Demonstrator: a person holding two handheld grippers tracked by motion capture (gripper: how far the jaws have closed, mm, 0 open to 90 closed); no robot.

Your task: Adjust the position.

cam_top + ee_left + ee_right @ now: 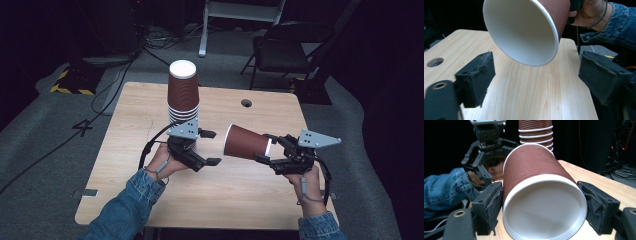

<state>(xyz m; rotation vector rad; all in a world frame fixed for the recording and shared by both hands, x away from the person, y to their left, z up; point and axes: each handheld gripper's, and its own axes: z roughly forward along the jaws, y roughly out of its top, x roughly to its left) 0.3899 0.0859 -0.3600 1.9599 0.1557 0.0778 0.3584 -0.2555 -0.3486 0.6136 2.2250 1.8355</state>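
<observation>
Denim sleeves (132,197) closest, at the lower edge of the high view, one hand behind each pair of tongs.

Right tongs (267,148): clenched on one brown paper cup (247,142). Cup held sideways, off the table (150,110), with one black pad on each side of its bottom end. White recessed bottom toward the right hand (307,187), open mouth pointing away from it, toward the left tongs (212,147).

Left tongs: released, pads well apart, nothing between them. Seen from the left gripper view, white inside of the cup just ahead of the pads and above them, tilted, not touching either pad. Bare wood of the table under the gap.

Between the two pairs of tongs: only the held cup, its mouth near the tips of the left pair.

Just behind the left tongs: stack of cups (183,92), same brown colour, standing upside down on the table, white bottom on top. Contact between the stack and the left tongs: cannot tell.

Beyond the right tongs, well apart, near the far edge of the table: small round hole (246,103).
</observation>
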